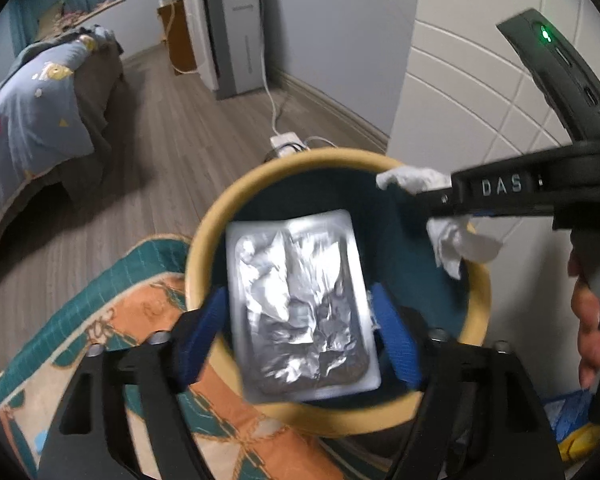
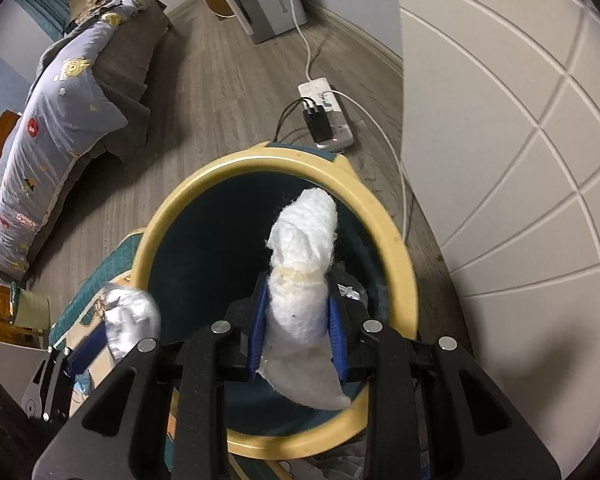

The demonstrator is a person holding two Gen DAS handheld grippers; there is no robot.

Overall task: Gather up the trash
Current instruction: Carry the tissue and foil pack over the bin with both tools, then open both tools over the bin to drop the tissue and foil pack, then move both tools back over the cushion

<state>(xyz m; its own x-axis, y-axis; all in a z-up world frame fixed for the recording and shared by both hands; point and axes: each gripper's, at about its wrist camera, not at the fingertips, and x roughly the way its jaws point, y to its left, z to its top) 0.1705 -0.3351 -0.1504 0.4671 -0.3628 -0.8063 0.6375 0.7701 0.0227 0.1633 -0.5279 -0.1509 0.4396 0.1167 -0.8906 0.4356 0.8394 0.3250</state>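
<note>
Blue pads on the left gripper (image 1: 300, 336) stand apart, one on each side of a crumpled silver foil tray (image 1: 300, 304); thin gaps show between pads and tray edges, so the fingers (image 1: 202, 338) are open and not pressing. The tray hangs tilted inside the mouth of the bin (image 1: 204, 240), a dark-lined tub with a cream rim, its lower edge near the closest rim. Room remains between the tray's far end and the far rim.

Fingers (image 2: 258, 332) of the right gripper (image 2: 298, 328) are clamped on a white tissue wad (image 2: 304, 264), which sticks out ahead of them and also droops behind the pads. It sits above the bin opening (image 2: 384, 220), toward its right-hand side, inside the rim's line. In the left wrist view, that gripper reaches over the rim from the right, with the hand (image 1: 592, 320) on its handle.

Outside the rim: a patterned orange and teal mat (image 1: 112, 312) on the left, a white panelled wall (image 2: 520, 140) close on the right, a power strip (image 2: 328, 116) on the wooden floor (image 2: 220, 92) beyond, and a bed (image 2: 60, 128) well apart.
</note>
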